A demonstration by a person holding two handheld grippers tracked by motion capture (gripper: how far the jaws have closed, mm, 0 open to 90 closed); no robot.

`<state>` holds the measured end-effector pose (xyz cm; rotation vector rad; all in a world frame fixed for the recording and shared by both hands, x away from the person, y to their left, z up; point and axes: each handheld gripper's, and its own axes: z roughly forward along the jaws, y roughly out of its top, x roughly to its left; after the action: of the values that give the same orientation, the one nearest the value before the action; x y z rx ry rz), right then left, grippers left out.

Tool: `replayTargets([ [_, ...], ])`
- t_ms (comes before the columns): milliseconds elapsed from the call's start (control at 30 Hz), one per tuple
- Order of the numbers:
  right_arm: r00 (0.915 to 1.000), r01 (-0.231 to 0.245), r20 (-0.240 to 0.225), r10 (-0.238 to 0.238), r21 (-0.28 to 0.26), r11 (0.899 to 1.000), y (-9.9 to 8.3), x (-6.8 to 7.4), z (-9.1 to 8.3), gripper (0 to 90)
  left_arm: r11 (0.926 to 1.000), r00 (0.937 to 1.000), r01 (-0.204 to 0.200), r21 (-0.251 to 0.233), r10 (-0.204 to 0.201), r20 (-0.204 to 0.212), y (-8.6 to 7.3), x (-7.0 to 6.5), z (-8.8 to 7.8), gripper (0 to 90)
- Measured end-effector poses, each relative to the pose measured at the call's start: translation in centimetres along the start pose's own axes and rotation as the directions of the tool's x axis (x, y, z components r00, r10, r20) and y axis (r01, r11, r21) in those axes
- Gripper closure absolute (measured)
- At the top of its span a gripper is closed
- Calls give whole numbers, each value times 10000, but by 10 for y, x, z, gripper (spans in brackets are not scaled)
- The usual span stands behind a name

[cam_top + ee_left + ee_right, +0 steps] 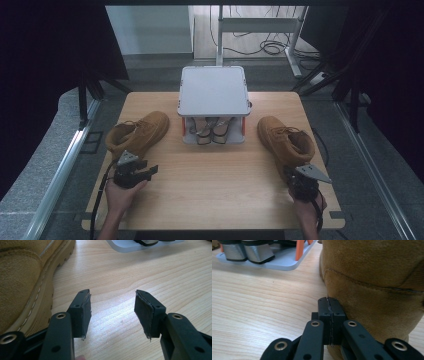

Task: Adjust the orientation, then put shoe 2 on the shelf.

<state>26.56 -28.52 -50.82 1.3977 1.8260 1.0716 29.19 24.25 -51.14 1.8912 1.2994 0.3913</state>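
Observation:
Two tan suede boots stand on the wooden table. The left boot (137, 132) lies just beyond my left gripper (149, 169), and its sole runs along the left of the left gripper view (22, 277). My left gripper (112, 293) is open over bare wood with nothing between its pads. The right boot (285, 142) stands at the table's right side. My right gripper (299, 176) sits at its heel. In the right gripper view the right gripper (329, 300) is shut, pad against pad, with its tips right beside the boot's heel (372, 277); I cannot tell whether they touch.
A grey two-level shoe rack (214, 92) stands at the table's far middle, with a pair of shoes (210, 131) on its lower shelf. Its base (284, 262) and orange posts (299, 250) lie ahead and to the left of the right gripper. Open wood stretches between the boots.

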Motion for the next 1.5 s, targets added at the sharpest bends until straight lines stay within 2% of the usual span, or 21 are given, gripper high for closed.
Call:
replayTargets([
  [367, 9989, -365, 290, 366, -55, 9993, -2, -15, -3, 893, 10000, 10000, 0, 18, 0, -26, 0, 1, 0, 469],
  [567, 9991, -338, 243, 339, -59, 9994, -2, -12, -2, 893, 10000, 10000, -6, 18, 6, -24, 0, 1, 0, 468],
  [733, 9996, -279, 3, 280, -321, 9991, 2, -8, -6, 892, 10000, 10000, 22, -20, -22, -8, 0, 1, 0, 468],
  [1000, 9997, -29, -236, 19, -443, 9990, 7, -2, -8, 892, 10000, 10000, -64, 18, 64, -27, 0, 0, 0, 462],
  [1167, 9992, -67, -387, 47, -503, 9987, 9, 0, -7, 870, 9999, 10000, -99, -57, 99, -7, 0, -2, -2, 454],
  [1267, 9985, 26, -540, -53, -510, 9987, 10, 2, -7, 859, 9998, 10000, -34, -218, 33, -67, 1, -1, -5, 452],
  [1333, 9978, 38, -652, -72, -516, 9987, 10, 3, -7, 843, 9994, 9988, -202, -275, 190, -457, 2, -3, -5, 452],
  [1500, 9957, 14, -929, -57, -467, 9989, 10, 6, -6, 817, 9984, 9985, -340, -449, 321, -436, 8, -8, -12, 446],
])
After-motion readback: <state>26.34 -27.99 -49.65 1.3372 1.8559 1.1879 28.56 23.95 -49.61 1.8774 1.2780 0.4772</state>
